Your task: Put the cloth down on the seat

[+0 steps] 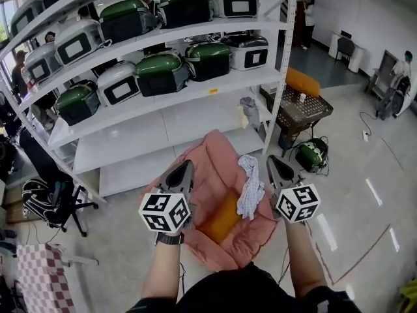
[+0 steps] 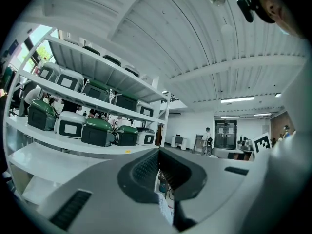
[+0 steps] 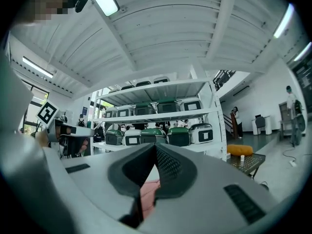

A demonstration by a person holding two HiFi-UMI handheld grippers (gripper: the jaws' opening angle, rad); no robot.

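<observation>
The shelving (image 1: 163,119) is filling the head view from 9 to 1 o'clock, carrying rows of green and white cases. Below it, at the centre and running down toward 6 o'clock, a pink padded seat (image 1: 212,158) is sitting on the floor with an orange cushion (image 1: 221,222) lying in its hollow.

The cloth (image 1: 249,189) is lying on the seat already, at the seat's 3 o'clock side, just beside the orange cushion. It is a pale, patterned piece, bunched into a long crumpled strip that is running from 12 to 6 o'clock. Its folds suggest that it is light and limp, with no stiffness and nothing fragile about it. It is likely to sag and trail from wherever it is pinched, so a raised fold near its middle looks like the best place to take hold. A pinch at one end would probably leave the rest dangling.

The left gripper (image 1: 185,170) is hovering over the seat's 9 o'clock side, its jaws meeting at the tips and holding nothing. Its own view (image 2: 158,152) is looking out at the shelving. The right gripper (image 1: 276,165) is hanging just beside the cloth at its 2 o'clock, apart from it. Its jaws are pressed together and empty (image 3: 155,147), with pink padding showing beneath them.
</observation>
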